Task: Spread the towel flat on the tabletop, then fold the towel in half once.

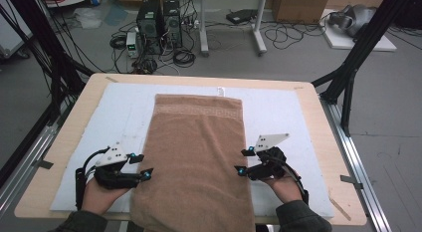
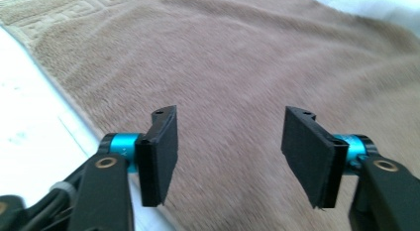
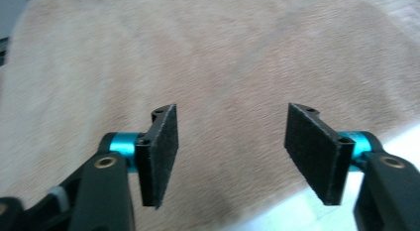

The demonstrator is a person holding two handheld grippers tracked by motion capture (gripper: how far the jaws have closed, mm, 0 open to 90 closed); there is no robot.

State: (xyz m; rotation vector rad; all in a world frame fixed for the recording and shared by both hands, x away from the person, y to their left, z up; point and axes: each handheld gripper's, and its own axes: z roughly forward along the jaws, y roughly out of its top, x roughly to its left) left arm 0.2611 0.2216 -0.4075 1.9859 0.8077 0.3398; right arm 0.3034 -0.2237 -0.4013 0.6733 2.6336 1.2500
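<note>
The brown towel [image 1: 196, 157] lies lengthwise down mid-frame on the bench [image 1: 308, 105]. The left hand-held gripper [image 1: 141, 167] and right hand-held gripper [image 1: 243, 162] flank its lower long edges, jaws wide, empty, equally near.

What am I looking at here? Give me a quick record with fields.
Setting: wooden table with a white mat on top
Main item: brown towel, lying flat, near end hanging over the table edge
Left gripper: open, at the towel's left edge, nothing between the jaws
Right gripper: open, at the towel's right edge, nothing held
Background: computer towers on the floor
</note>
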